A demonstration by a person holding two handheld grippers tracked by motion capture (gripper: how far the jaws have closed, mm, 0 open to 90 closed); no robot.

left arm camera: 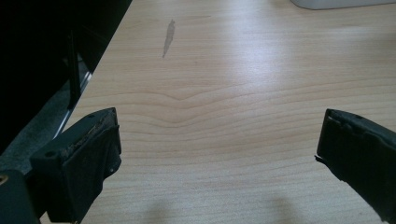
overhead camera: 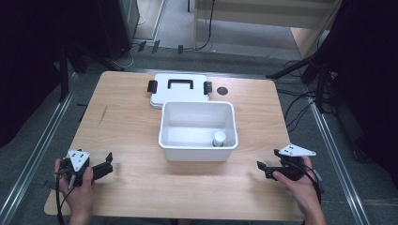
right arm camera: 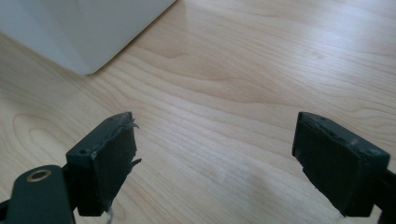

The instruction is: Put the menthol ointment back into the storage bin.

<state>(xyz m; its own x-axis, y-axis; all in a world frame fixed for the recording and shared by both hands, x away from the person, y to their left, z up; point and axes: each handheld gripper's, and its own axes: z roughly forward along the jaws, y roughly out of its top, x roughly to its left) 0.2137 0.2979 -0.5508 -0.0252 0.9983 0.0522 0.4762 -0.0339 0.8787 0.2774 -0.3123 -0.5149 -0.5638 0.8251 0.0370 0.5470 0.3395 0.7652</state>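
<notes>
**Both claws idle at near table edge, box open ahead**

Left claw [overhead camera: 109, 164]: jaws spread wide, nothing between them, only bare table [left arm camera: 224, 93] ahead. Right claw [overhead camera: 261, 167]: jaws likewise apart and empty; a corner of the white box [right arm camera: 70, 32] sits ahead and to its left, near but not touching.

White box [overhead camera: 197, 150] lies between the two claws and beyond them, open-topped. Inside: one small white jar [overhead camera: 219, 138] with a grey cap, upright, against the near wall toward the right claw's side. Rest of the interior looks bare.

Beyond the box: its lid [overhead camera: 178, 91], flat, black handle up, its near edge tucked behind the far rim.

Risks, as judged: jar stands tight to the wall, so a claw coming over the rim may clip the rim or tip the jar; the light box could slide if nudged
</notes>
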